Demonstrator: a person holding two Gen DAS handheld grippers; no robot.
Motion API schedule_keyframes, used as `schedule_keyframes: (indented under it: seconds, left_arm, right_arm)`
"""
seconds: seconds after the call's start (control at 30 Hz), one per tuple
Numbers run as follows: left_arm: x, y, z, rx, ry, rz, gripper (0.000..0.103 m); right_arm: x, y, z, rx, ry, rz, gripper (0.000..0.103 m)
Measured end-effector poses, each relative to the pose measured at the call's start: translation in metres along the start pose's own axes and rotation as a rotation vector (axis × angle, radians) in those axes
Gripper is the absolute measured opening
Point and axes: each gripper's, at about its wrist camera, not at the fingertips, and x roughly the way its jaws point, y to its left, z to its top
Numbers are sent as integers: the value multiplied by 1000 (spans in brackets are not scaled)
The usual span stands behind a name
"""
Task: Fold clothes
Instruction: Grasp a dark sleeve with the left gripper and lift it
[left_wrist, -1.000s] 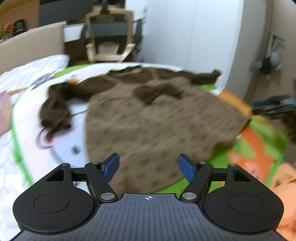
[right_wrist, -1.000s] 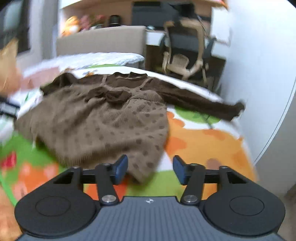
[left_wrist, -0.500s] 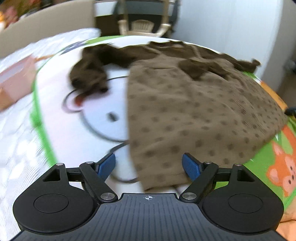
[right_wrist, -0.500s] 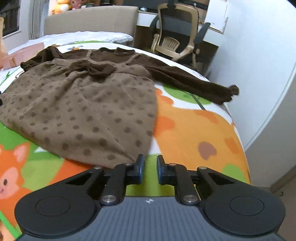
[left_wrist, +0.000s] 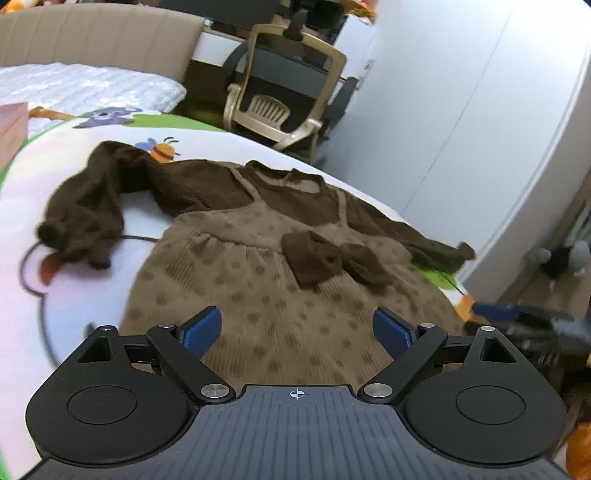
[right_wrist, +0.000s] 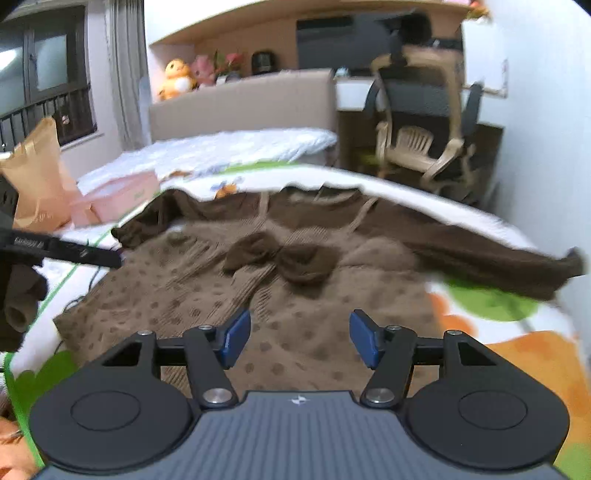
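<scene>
Brown corduroy fills both my views: the dotted dress (left_wrist: 258, 280) lies flat on the cartoon bedspread (left_wrist: 74, 295), its crumpled dark sleeve (left_wrist: 85, 214) at left of the left wrist frame, bow (left_wrist: 332, 262) at centre. My left gripper (left_wrist: 297, 328) hovers over the skirt, jaws opening, nothing between them. My right gripper (right_wrist: 300, 338) is opening too, above the skirt, apparently untouched; blur hides the right sleeve (right_wrist: 498, 262) edge.

a bed (left_wrist: 33, 206) covered by a cartoon-printed blanket (right_wrist: 517, 354) fills the middle of both views. a brown dress (left_wrist: 258, 288) is spread flat on it at frame centre, and a pink box (right_wrist: 122, 195) is seen at the left.
</scene>
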Motion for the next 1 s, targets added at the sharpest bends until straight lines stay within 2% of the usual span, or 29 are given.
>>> schedule_keyframes:
  seconds: [0.1,0.17,0.2,0.23,0.27,0.33,0.47,0.5,0.6,0.67,0.73,0.83,0.9,1.0]
  left_arm:
    - [24,14,-11,-37,21,46,93]
    - [20,21,-26,-1,-27,32,93]
    - [15,21,-30,11,-30,31,93]
    - [10,21,-35,23,-33,30,93]
    - [7,22,-37,25,-29,26,93]
    - [1,22,-41,28,-20,19,93]
    - [-3,22,-33,14,29,28,93]
    - [-5,27,-26,-41,45,17,93]
    - [-11,44,-1,-193,9,13,94]
    - [-11,58,20,-281,-58,62,94]
    - [-1,83,36,-464,-102,59,94]
    - [16,121,58,-742,-167,50,94]
    - [35,148,63,-940,-185,6,93]
    - [58,169,72,-1062,-200,65,91]
  right_arm:
    - [30,-5,-16,6,38,-39,60]
    - [36,-16,-29,51,46,-40,64]
    - [31,-23,-31,83,26,-15,68]
    - [27,-27,-32,112,17,-13,81]
    - [25,-31,-35,128,26,-25,85]
    - [22,-38,-38,152,37,-19,85]
    - [24,-33,-28,76,110,-49,85]
    - [23,-31,-21,61,118,-46,85]
    - [20,-26,10,34,85,1,88]
    - [24,-23,30,28,59,36,95]
    - [37,-20,43,31,32,66,98]
    - [69,-19,46,86,-3,97,98]
    - [92,-23,42,155,-7,126,98]
    - [116,-30,31,251,-2,160,98]
